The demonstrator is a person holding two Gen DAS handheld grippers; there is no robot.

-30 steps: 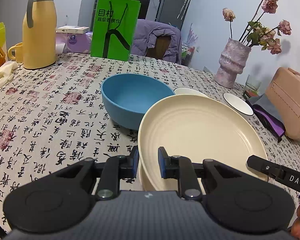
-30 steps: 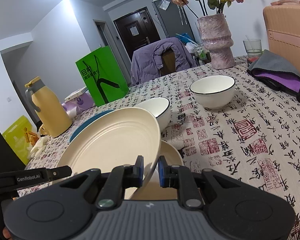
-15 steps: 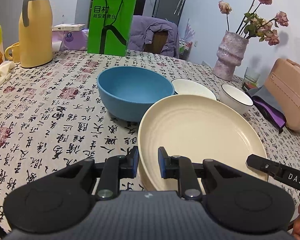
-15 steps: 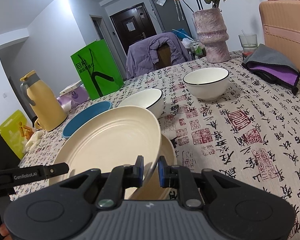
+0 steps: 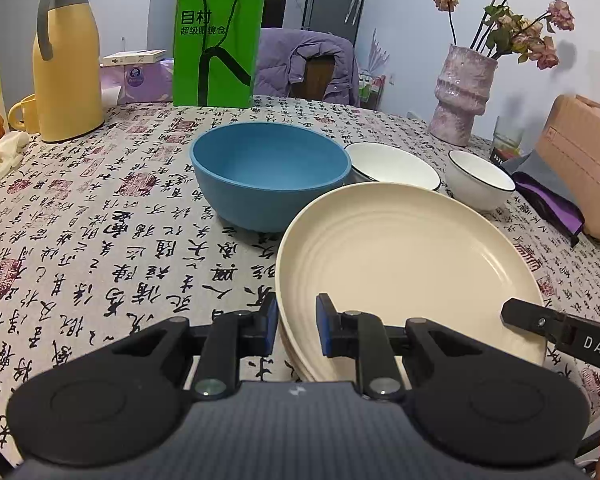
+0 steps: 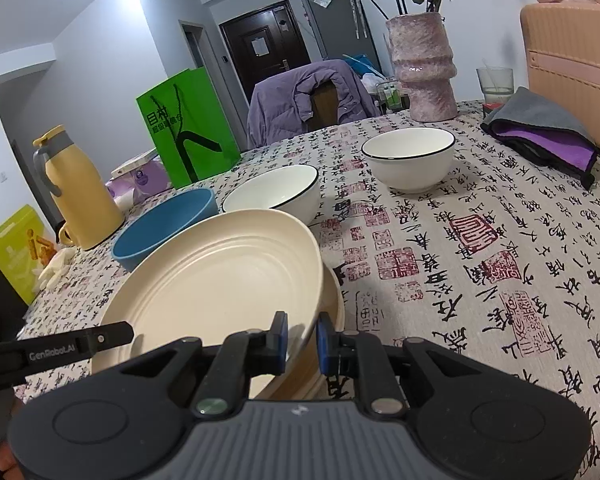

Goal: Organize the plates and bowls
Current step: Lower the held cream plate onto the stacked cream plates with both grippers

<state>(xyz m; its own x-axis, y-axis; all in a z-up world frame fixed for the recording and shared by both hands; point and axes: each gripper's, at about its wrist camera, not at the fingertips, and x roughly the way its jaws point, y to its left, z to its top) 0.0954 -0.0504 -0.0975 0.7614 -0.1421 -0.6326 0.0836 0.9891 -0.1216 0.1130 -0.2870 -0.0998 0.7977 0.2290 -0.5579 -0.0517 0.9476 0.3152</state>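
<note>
Above the table [image 5: 100,240], left tool [image 5: 297,330] and right tool [image 6: 302,340] are each gripping opposite rims of cream plate [image 5: 408,268], tilted over another plate [image 6: 334,300].

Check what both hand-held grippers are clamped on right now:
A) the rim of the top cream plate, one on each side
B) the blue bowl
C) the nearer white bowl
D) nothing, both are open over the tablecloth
A: the left hand-held gripper and the right hand-held gripper each pinch an edge of the top cream plate, which sits tilted over another cream plate beneath.
</note>
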